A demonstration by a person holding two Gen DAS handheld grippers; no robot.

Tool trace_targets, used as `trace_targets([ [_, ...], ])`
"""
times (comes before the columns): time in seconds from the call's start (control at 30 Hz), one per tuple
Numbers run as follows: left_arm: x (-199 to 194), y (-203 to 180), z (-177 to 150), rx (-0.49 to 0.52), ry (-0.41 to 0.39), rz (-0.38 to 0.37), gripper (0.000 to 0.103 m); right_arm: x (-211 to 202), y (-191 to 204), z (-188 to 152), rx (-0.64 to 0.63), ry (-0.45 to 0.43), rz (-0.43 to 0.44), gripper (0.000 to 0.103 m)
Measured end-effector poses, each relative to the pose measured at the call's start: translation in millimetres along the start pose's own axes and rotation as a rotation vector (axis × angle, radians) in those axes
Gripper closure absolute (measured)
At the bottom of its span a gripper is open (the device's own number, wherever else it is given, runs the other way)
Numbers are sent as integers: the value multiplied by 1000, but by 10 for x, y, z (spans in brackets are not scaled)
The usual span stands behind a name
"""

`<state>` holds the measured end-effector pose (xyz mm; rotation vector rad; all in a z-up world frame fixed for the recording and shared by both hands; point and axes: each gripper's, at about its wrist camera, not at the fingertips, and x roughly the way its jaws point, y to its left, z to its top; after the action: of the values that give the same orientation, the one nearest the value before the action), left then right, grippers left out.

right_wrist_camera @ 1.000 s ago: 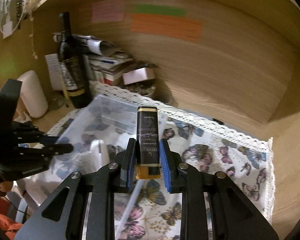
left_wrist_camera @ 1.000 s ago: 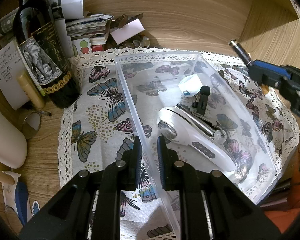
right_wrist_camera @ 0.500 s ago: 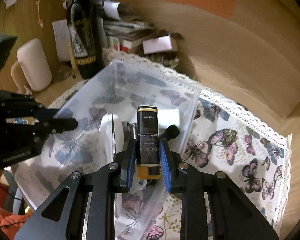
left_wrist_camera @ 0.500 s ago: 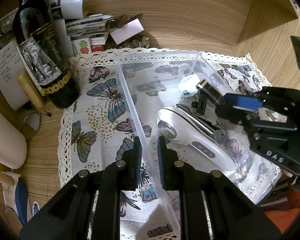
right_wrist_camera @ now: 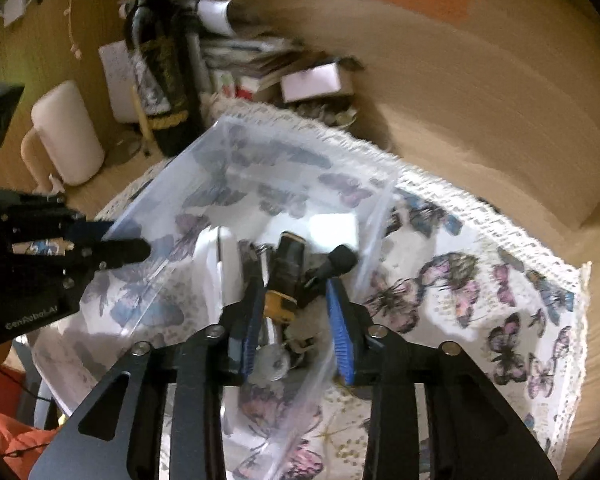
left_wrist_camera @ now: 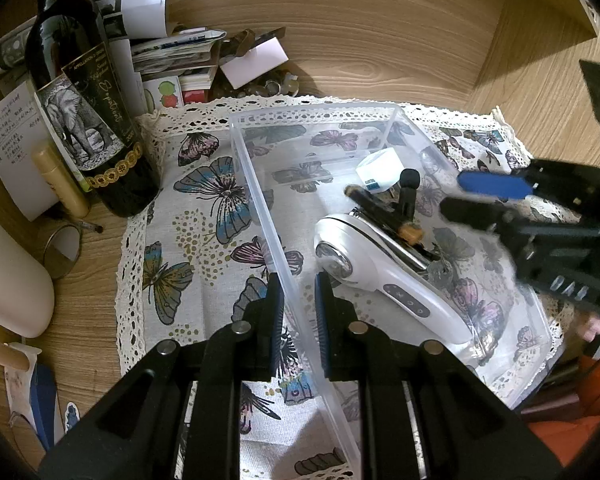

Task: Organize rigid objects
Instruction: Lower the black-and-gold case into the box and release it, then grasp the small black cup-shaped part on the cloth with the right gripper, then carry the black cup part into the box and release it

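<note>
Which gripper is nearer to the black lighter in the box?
Right. The right gripper hovers open just over the black lighter; the left gripper straddles the clear box wall, farther away.

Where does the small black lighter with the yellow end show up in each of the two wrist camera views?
Left wrist view: the black lighter lies right of centre inside the clear bin, slanted across the white handheld device.
Right wrist view: it sits at lower centre, just beyond the open right gripper, its yellow end nearest the camera.
Shared landmark: the wine bottle, upper left in both views.
</note>
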<state>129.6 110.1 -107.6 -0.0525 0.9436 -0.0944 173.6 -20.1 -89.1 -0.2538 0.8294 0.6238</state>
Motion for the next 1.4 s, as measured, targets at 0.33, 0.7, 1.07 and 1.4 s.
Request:
trace_targets([
  [0.33,0,-2,-1,-1,-1,-2,88,-368,-481,171,124,-121,-98,60],
  [0.7,1,5,5,-4,0,-6,88,25,-1133,313,223,-55,-216,58],
  [1.07,1,32,-4,-9,1,-15,88,849,-1425,120,282,154,-191,63],
  [1.4,1,35,-5,-7,1,-15,88,675,-1199,82,211,107,-215,75],
])
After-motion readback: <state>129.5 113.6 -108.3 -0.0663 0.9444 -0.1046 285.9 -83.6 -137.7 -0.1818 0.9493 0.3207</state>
